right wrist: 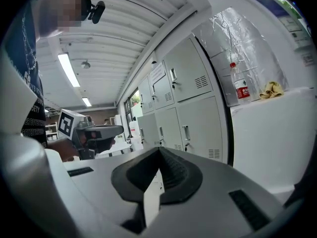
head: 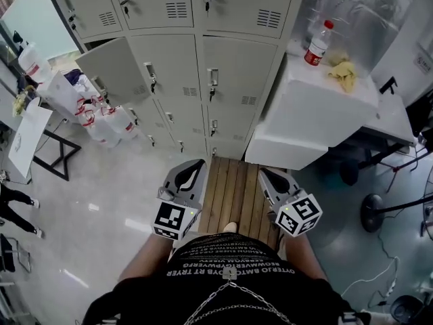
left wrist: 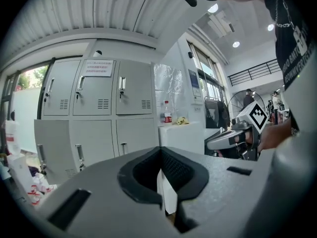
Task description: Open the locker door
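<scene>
The bank of pale grey metal lockers (head: 203, 66) stands straight ahead of me, well apart from both tools. Its doors, with small handles and vent slots, sit closed, save one grey door (head: 108, 70) at the left of the middle row, which hangs ajar. I hold my left tool (head: 195, 164) and right tool (head: 266, 175) low in front of my body, side by side, both pointing toward the lockers. The left tool (left wrist: 159, 155) is clenched, its dark pads together with nothing between them. The right tool (right wrist: 159, 155) is likewise clenched and empty. Beneath them a brown slatted wooden board (head: 233, 195) lies on the floor, running up to the foot of the lockers. To the right, a white box-shaped desk (head: 318, 110) stands against the lockers. It carries a clear plastic bottle with a red cap and label (head: 318, 44) and, just beside it, a crumpled yellow cloth (head: 344, 73). Behind the two hangs a crinkled silver foil sheet (head: 365, 12). At the left, white bags with red print (head: 101, 117) are heaped on the floor below the open door.
</scene>
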The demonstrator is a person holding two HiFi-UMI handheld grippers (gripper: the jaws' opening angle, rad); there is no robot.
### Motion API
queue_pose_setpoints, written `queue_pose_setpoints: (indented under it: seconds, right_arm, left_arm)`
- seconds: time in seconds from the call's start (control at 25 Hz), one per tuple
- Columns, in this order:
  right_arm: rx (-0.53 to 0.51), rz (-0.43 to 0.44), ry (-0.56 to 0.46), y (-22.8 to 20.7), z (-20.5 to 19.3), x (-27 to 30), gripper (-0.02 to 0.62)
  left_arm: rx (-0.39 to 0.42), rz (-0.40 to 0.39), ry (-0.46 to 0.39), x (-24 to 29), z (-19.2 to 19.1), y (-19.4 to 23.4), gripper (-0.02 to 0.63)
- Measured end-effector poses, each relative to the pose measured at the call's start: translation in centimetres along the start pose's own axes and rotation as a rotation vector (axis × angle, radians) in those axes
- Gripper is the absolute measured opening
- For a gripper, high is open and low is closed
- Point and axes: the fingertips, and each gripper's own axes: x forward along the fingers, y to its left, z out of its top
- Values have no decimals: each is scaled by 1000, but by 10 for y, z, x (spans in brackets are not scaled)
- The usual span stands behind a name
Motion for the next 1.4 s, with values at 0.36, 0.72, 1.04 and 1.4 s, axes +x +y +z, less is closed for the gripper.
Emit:
queue_pose_setpoints:
  seconds: [0.36, 0.72, 1.04, 1.4]
  right_arm:
    - [11, 51, 14, -35, -4, 9, -5]
    - [6, 75, 43, -49, -2, 55, -4]
    - [6, 52, 71, -67, 10, 115, -5]
    - [12, 11, 64, -92, 30, 186, -3]
  left_arm:
    - [-14, 58, 41, 22, -9, 0, -2]
    - [-43, 93, 57, 40, -23, 40, -2]
    - [-18, 47, 40, 89, -12, 91, -2]
    - [-23, -9, 25, 142, -9, 156, -2]
